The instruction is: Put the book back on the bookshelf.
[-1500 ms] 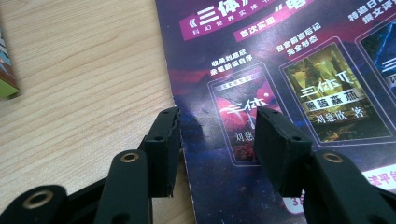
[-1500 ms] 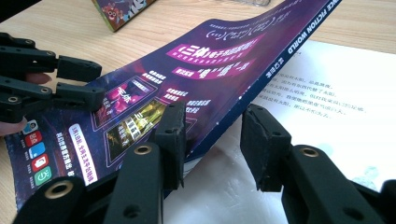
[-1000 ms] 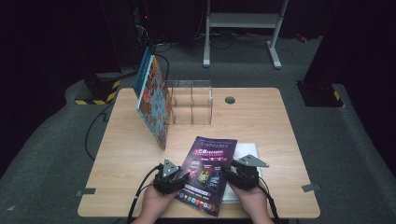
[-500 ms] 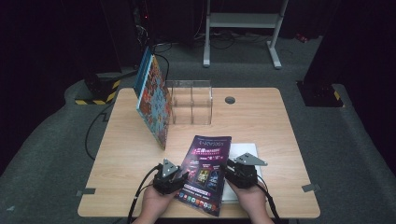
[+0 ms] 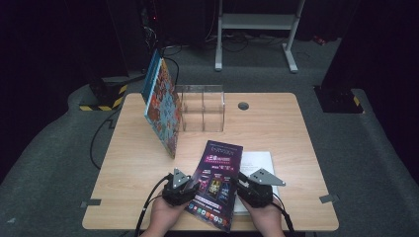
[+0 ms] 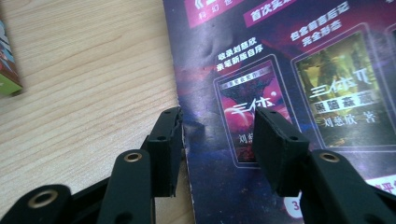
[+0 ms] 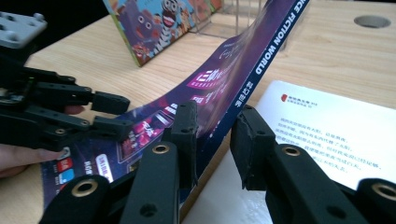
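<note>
The right gripper, at the lower middle of the high view, has just been closing its jaws with the spine edge of the glossy purple magazine between them; in the right gripper view the spine stands raised between the two pads, the left pad against the cover, and whether the right pad presses cannot be told. The left gripper, just left of it, straddles the magazine's opposite edge: in the left gripper view one pad sits over the bare wood and the other over the printed cover, the jaws partly apart, pads not visibly pinching the paper. The magazine lies at the lower centre of the light wooden table, its right side lifted off a white printed sheet beneath. Higher in the frame, a colourful picture book leans against a clear acrylic divider rack, with a small round grey grommet to the rack's right.
</note>
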The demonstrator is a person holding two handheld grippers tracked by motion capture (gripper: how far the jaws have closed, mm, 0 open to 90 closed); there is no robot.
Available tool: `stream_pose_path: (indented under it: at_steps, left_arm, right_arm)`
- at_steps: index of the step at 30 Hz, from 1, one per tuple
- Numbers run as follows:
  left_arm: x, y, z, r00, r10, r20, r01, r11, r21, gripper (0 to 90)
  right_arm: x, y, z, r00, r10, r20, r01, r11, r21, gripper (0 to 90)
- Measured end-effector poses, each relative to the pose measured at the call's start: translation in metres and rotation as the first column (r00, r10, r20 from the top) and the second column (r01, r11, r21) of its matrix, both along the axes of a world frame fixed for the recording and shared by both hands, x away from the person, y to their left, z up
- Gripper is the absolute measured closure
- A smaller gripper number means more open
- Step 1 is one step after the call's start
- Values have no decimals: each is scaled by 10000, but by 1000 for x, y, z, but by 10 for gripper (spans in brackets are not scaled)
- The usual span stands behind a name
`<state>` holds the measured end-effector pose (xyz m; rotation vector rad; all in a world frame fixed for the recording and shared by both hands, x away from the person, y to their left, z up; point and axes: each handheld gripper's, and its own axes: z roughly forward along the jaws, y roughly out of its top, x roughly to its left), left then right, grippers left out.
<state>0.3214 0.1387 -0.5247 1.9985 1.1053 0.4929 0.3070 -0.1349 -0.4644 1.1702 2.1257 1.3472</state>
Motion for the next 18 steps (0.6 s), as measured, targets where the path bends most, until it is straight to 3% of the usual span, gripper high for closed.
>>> stream_pose_path:
  at_steps: [18]
  left_arm:
    - [0,1,0,10000,10,-58,-11,9999,-155,516]
  right_arm:
    - [-8,3,6,9988,375,301,-389,9980,498,751]
